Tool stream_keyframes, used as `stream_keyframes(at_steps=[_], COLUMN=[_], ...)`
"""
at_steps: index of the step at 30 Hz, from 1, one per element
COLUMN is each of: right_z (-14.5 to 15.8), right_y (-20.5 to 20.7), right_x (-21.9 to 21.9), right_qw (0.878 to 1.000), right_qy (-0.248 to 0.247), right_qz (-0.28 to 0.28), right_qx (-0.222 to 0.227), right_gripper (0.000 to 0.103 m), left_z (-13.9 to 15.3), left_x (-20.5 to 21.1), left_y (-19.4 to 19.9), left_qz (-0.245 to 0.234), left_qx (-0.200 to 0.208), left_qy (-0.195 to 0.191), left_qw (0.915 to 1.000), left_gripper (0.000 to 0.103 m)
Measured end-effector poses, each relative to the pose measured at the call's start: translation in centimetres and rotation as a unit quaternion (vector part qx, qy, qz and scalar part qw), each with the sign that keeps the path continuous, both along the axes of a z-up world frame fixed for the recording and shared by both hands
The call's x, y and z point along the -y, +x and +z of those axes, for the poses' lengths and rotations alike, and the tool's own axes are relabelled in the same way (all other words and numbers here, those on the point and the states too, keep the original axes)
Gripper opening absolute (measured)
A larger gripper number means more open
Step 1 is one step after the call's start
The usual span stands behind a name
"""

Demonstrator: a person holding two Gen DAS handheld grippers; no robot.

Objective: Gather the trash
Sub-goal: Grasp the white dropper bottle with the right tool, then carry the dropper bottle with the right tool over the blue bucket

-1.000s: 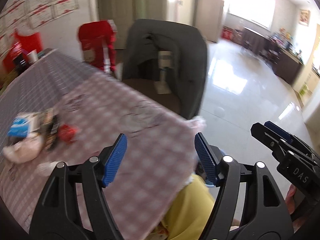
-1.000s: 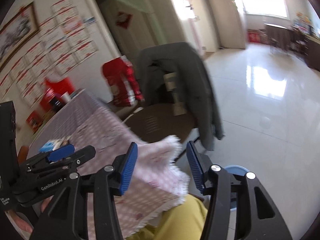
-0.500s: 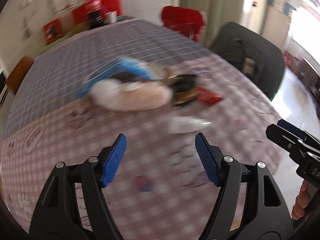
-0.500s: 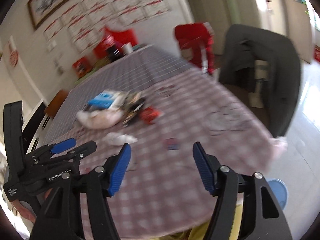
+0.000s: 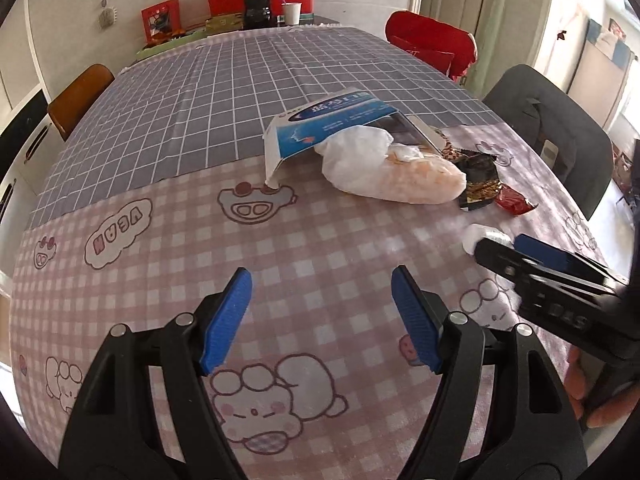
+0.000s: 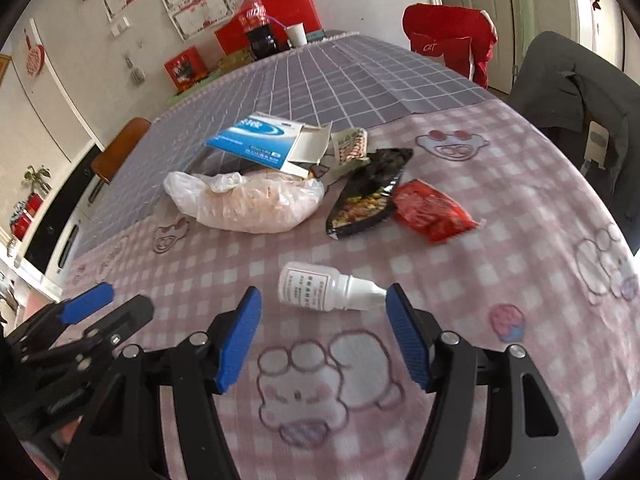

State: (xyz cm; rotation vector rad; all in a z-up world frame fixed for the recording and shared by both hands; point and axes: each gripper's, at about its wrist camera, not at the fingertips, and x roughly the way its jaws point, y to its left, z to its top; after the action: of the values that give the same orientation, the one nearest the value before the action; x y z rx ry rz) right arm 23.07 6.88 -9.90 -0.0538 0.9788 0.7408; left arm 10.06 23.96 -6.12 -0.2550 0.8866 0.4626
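Bottle [image 6: 316,291] unobstructed (wrappers [image 6: 368,196] beyond)

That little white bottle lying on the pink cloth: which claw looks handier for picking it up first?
The right claw. It is open and the small white bottle lies on its side just ahead, between its blue fingertips. The left claw, also open, faces bare pink checked tablecloth, with the bottle off to its right.

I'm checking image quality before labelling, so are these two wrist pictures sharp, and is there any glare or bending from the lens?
Left wrist view: sharp, table edges bowed by the fisheye, bright window glare at the right edge, white plastic bag crisp. Right wrist view: mostly sharp, the white dropper bottle and red wrapper slightly soft, same barrel bending, dark corners.
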Motion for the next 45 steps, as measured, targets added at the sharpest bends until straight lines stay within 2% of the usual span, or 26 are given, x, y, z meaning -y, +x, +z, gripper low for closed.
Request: stream_keyframes(at_steps=[2, 4, 8, 9, 10, 12, 17, 18, 20, 25, 27, 29, 33, 37, 38, 39, 40, 45], right_z=[-0.5, -0.5, -0.6, -0.6, -0.6, -0.6, 0.0, 0.2, 0.5, 1.2, 1.3, 1.3, 0.4, -0.7, -0.7, -0.8, -0.8, -0.6], right_y=[0.3, 0.4, 0.6, 0.6, 0.7, 0.8, 0.6, 0.6, 0.5, 0.3, 0.5, 0.9, 2.3, 2.4, 2.2, 2.1, 2.1, 2.5], right_x=[-0.7, -1.1, -1.0, -0.8, -0.5, 0.1, 2.2, 2.5, 3.4, 5.3, 5.7, 6.0, 5.3, 3.2, 2.8, 2.4, 2.3, 4.6], right_qw=[1.000, 1.000, 1.000, 1.000, 1.000, 1.000, 0.999, 0.999, 0.999, 0.999, 0.999, 0.997, 0.999, 1.000, 0.999, 0.999, 0.998, 0.999], right_qy=[-0.007, -0.022, -0.015, -0.012, -0.006, 0.004, 0.022, 0.025, 0.031, 0.029, 0.023, 0.010, 0.020, 0.000, -0.008, -0.019, -0.028, -0.005], right_qz=[-0.001, -0.009, -0.005, -0.005, -0.005, -0.005, -0.014, -0.016, -0.016, -0.022, -0.020, -0.045, -0.028, -0.011, -0.013, -0.012, -0.012, -0.030], right_qx=[0.000, 0.019, 0.021, 0.020, 0.016, 0.007, 0.019, 0.021, 0.023, 0.034, 0.037, 0.059, 0.024, 0.017, 0.031, 0.040, 0.049, 0.034], right_gripper=[0.062, 0.052, 0.050, 0.039, 0.032, 0.031, 0.029, 0.019, 0.013, 0.015, 0.047, 0.063, 0.063, 0.062, 0.050, 0.032, 0.024, 0.024], left_z=[0.0, -0.1, -0.1, -0.1, 0.0, 0.1, 0.3, 0.4, 0.5, 0.4, 0.3, 0.4, 0.2, -0.1, -0.2, -0.2, -0.2, 0.0], left_x=[0.0, -0.1, 0.1, 0.3, 0.5, 1.0, 2.6, 3.0, 3.6, 5.3, 5.6, 5.4, 4.3, 3.2, 3.1, 3.1, 3.2, 4.4], left_y=[0.1, 0.4, 1.3, 1.5, 1.8, 2.4, 3.8, 4.1, 4.5, 5.8, 5.8, 5.7, 5.2, 5.1, 5.2, 5.3, 5.4, 6.4], left_qz=[-0.002, -0.003, -0.010, -0.013, -0.017, -0.025, -0.046, -0.051, -0.060, -0.080, -0.082, -0.073, -0.059, -0.045, -0.044, -0.045, -0.047, -0.070], left_qx=[0.001, 0.000, -0.004, -0.003, -0.002, -0.001, -0.001, 0.000, 0.002, -0.003, -0.003, -0.002, -0.003, -0.007, -0.008, -0.008, -0.008, -0.003], left_qy=[-0.001, -0.001, -0.003, -0.003, -0.003, -0.003, -0.005, -0.005, -0.005, -0.003, -0.002, 0.001, 0.000, -0.003, -0.004, -0.004, -0.005, -0.010], left_qw=[1.0000, 1.0000, 0.9999, 0.9999, 0.9998, 0.9997, 0.9989, 0.9987, 0.9982, 0.9968, 0.9967, 0.9973, 0.9982, 0.9990, 0.9990, 0.9990, 0.9989, 0.9975], left_gripper=[0.072, 0.072, 0.072, 0.072, 0.072, 0.072, 0.072, 0.072, 0.072, 0.072, 0.072, 0.072, 0.073, 0.073, 0.073, 0.073, 0.073, 0.076])
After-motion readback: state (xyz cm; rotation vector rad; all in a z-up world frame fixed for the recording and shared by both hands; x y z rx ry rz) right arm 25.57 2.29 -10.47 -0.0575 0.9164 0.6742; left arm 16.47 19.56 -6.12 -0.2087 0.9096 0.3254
